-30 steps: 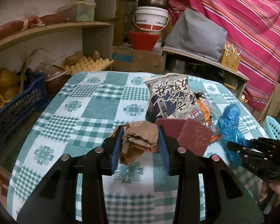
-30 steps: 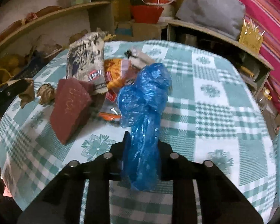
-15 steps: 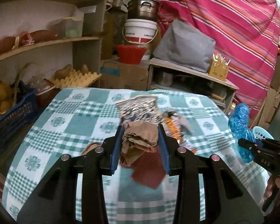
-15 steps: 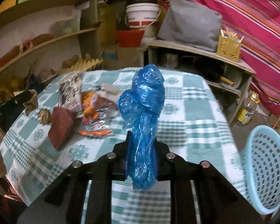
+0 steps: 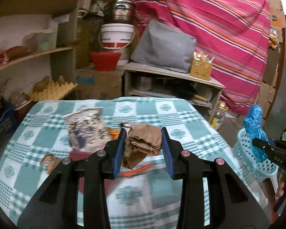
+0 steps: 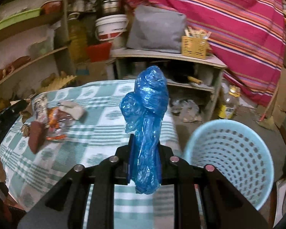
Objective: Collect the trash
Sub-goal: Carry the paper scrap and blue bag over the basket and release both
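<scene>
My left gripper [image 5: 143, 143] is shut on a crumpled brown paper wad [image 5: 143, 143], held above the checked table [image 5: 162, 114]. A twisted blue plastic bag [image 6: 146, 118] stands upright between the pads of my right gripper [image 6: 145, 148], which is shut on it. In the left wrist view that blue bag [image 5: 255, 127] and right gripper [image 5: 261, 145] hover at the far right over the light blue basket [image 5: 246, 152]. The basket [image 6: 230, 156] sits off the table's right edge. On the table lie a printed snack bag [image 5: 85, 129], a maroon scouring pad [image 6: 35, 137], orange wrappers [image 6: 54, 114] and another brown paper scrap [image 5: 50, 161].
Wooden shelves [image 5: 28, 55] with egg trays [image 5: 51, 91] line the left. Behind the table stand a low cabinet [image 5: 173, 78], a grey cushion [image 5: 162, 45], a white bucket [image 5: 116, 36] and a striped pink cloth [image 5: 219, 28]. A plastic bottle [image 6: 228, 105] stands on the floor. A hand [image 5: 284, 187] holds the right gripper.
Both grippers have risen and swung right, each keeping its load. The blue bag has gone from over the table to beside the basket, which has come into full view.
</scene>
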A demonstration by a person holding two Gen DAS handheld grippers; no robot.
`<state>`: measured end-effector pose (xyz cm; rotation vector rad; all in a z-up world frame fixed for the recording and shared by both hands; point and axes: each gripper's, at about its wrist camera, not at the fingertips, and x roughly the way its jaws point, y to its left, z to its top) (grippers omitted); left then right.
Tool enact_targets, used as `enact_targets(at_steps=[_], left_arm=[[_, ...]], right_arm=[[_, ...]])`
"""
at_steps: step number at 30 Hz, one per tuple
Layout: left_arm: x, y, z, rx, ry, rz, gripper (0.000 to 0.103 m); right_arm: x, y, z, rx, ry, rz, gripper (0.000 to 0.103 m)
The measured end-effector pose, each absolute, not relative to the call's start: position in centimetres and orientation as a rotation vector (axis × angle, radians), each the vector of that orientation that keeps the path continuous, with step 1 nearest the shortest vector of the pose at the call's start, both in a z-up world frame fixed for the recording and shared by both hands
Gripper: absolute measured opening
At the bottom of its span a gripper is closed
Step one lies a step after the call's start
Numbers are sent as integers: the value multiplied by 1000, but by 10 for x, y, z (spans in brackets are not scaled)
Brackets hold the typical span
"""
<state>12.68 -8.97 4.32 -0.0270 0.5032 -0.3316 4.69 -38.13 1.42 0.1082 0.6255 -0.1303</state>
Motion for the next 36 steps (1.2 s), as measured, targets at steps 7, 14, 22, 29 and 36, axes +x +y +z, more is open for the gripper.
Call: enact_targets(at_steps=[7,14,22,29,36], left_arm=[[122,-142,44,-25,512,-416,35],[112,-206,41,-9,510,-520,35],[101,-283,24,24,530,-629,35],[98,-336,9,57,548,-694,36],[98,-368,8,51,553,-752,36]], right_arm=[[18,-439,8,137,631,-235,19],[-8,-485,2,177,636,-306,19],[-27,-517,-7,224,645,-326,19],[-33,-538,-13,244,648,-346,19],[-31,-550,-21,277,656,-359,19]])
